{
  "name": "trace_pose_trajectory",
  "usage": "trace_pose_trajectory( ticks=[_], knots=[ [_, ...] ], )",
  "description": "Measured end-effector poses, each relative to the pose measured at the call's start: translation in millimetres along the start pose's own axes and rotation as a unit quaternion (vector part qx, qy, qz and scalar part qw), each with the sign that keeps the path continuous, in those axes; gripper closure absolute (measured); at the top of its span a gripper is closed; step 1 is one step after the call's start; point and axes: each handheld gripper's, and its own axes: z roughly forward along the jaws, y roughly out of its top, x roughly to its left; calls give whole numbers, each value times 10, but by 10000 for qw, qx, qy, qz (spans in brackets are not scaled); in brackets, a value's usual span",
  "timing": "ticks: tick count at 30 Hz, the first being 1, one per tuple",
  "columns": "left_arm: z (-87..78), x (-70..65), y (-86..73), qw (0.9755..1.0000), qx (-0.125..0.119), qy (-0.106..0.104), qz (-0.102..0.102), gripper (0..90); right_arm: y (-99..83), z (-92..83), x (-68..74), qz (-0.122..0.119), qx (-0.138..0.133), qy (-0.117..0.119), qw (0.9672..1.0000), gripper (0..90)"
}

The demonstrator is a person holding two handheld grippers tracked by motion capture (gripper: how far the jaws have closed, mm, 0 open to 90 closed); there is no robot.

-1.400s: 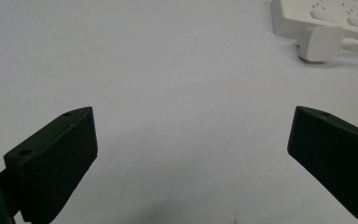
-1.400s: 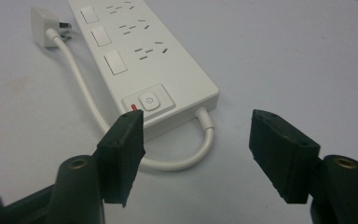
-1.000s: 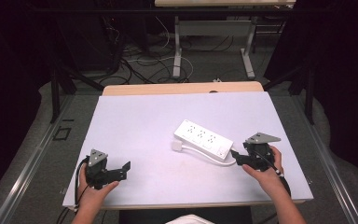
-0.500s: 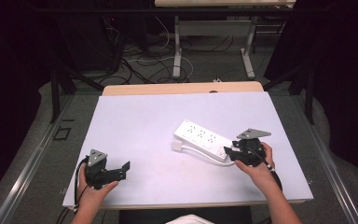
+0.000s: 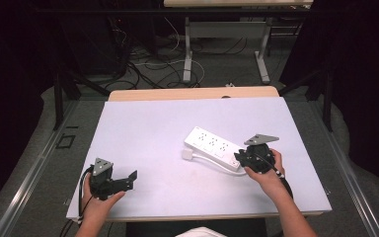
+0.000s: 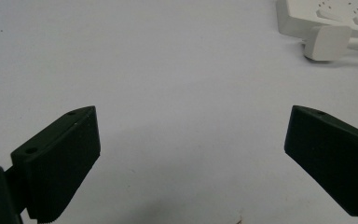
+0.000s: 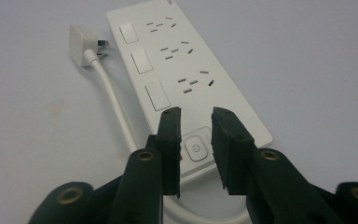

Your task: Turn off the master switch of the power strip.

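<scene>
High view: the white table [image 5: 143,143] carries a white power strip [image 5: 212,145] right of centre, its plug [image 5: 187,154] beside it. The right gripper [image 7: 195,116], jaws just narrowed to a slim gap, hovers over the power button [image 7: 195,149]. The left gripper [image 6: 191,140] rests wide apart, gripping nothing.

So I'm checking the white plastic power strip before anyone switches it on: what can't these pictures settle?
- White plastic power strip: in the right gripper view, the right gripper fingers hide its near end beside the power button.
- White cable: runs under those fingers.
- High view: socket details too small.
- Left gripper view: strip cut off by the top edge.
</scene>
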Motion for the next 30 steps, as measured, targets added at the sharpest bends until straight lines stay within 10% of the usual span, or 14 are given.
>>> trace_pose_trajectory(
  ticks=[30],
  knots=[
    [3, 4, -1, 10000, 2, -9, 4, 36, -73, 262, -97, 176, 352, 49, 9992, 900]
  ],
)
